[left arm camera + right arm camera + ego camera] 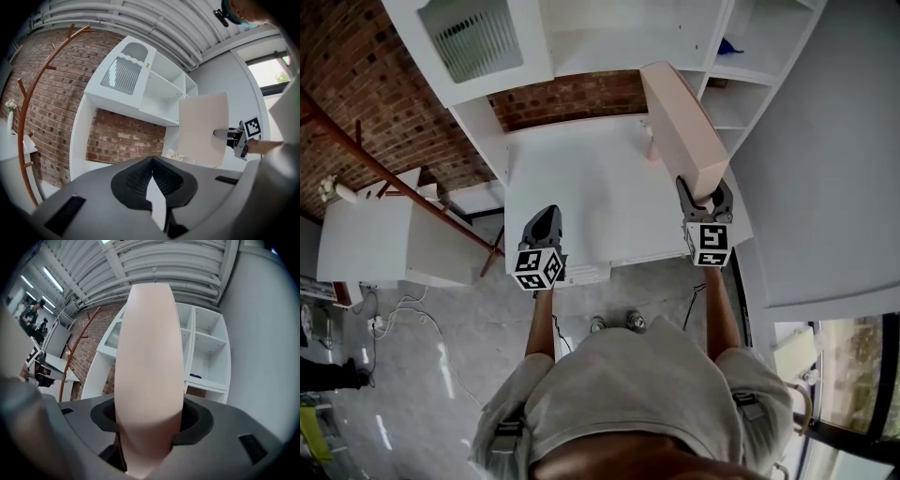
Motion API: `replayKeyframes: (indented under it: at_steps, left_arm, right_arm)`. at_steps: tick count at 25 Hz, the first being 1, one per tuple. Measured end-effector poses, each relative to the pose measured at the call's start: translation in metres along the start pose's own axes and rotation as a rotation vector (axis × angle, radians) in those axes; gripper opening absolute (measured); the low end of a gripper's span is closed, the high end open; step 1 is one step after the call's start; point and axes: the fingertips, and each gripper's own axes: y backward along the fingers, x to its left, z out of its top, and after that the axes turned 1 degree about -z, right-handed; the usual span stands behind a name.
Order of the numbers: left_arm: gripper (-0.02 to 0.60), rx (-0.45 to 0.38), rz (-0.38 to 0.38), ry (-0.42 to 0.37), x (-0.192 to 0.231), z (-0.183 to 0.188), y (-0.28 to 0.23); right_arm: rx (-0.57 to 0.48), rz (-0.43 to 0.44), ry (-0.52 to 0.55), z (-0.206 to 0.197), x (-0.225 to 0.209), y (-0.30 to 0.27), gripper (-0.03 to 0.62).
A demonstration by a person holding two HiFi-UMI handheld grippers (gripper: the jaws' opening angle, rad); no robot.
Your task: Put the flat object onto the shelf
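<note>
The flat object [684, 131], a pale pink slab, stands on edge above the white table [572, 187]. Its near end is clamped between the widely spread jaws of my right gripper [705, 199]. It looks stiff, smooth and fairly light, but it is long, so I judge it could lever in this end grip and needs firm pressure. My left gripper [542, 225] is closed and empty, well short of the shelf [750, 56].
</note>
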Motion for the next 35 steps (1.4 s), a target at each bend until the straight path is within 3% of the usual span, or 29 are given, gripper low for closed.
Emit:
replayKeyframes:
  at_steps: [13, 20, 25, 28, 35]
  left_arm:
    - [0.015, -0.012, 0.011, 0.018, 0.006, 0.0, 0.014]
    - [0.015, -0.019, 0.018, 0.028, 0.009, 0.0, 0.016]
    - [0.015, -0.024, 0.028, 0.035, 0.011, 0.0, 0.018]
    - [0.015, -0.025, 0.038, 0.039, 0.015, -0.001, 0.02]
    - [0.015, -0.029, 0.075, 0.047, 0.03, -0.003, 0.026]
  right_arm:
    - [-0.131, -0.066, 0.368, 0.115, -0.036, -0.02, 0.285]
    - [-0.103, -0.086, 0.762, 0.135, -0.032, -0.04, 0.285]
    - [-0.075, -0.106, 1.084, 0.13, -0.025, -0.059, 0.285]
    - [-0.05, -0.114, 1.225, 0.124, -0.018, -0.071, 0.285]
    - [-0.007, -0.105, 1.271, 0.111, -0.015, -0.099, 0.285]
